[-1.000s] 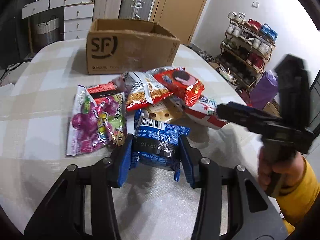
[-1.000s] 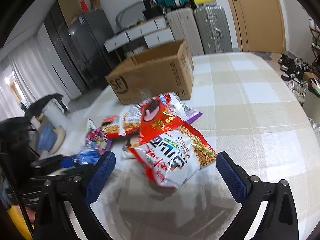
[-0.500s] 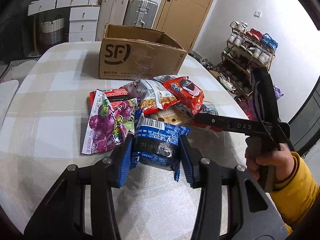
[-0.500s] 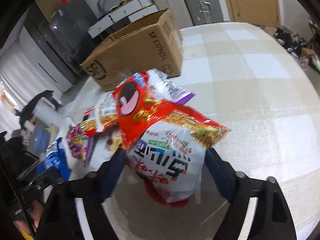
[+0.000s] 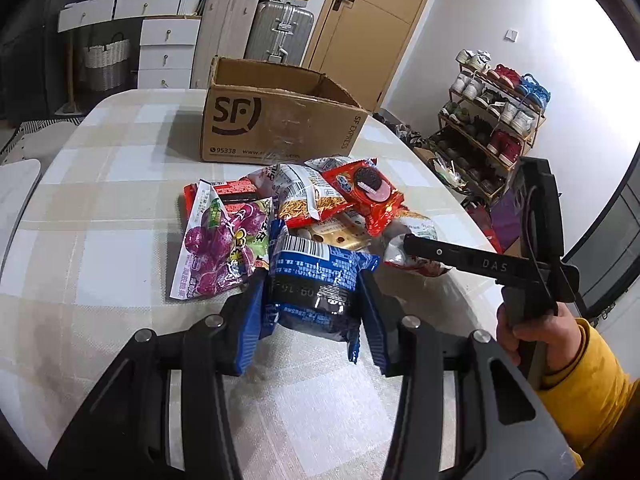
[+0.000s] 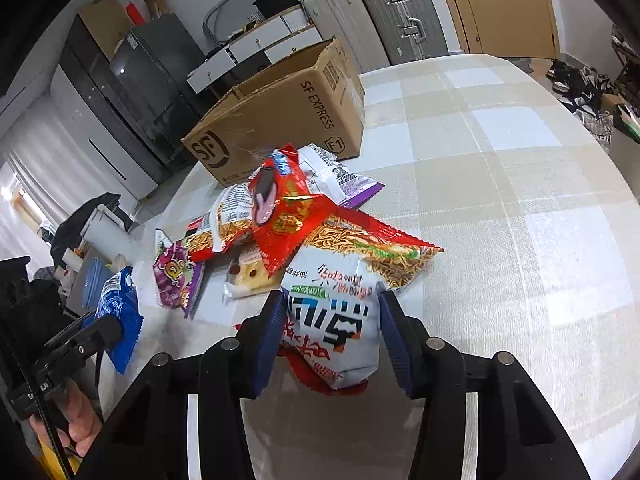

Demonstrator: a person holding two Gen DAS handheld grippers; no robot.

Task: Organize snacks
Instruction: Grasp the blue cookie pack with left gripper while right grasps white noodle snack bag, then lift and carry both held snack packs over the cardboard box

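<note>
Since a moment ago our right gripper [image 6: 329, 336] has clamped the white-and-red noodle bag [image 6: 336, 316] at the pile's near right; our left gripper [image 5: 312, 300] still grips the blue foil packet [image 5: 316, 280]. We should lift both clear, then carry them to the far brown cardboard box [image 5: 280, 124].

The cardboard box [image 5: 280, 120] stands at the far side of the counter [image 5: 100, 248], with the snack pile [image 5: 304, 208] just in front of it. Within the pile, the cookie pack [image 5: 364, 192] lies on top of the noodle bags (overlapping them), and the grape candy bag [image 5: 220, 244] lies at the left edge. Suitcases [image 5: 256, 28] stand behind the box, and a shoe rack [image 5: 492, 120] stands off to the right.
</note>
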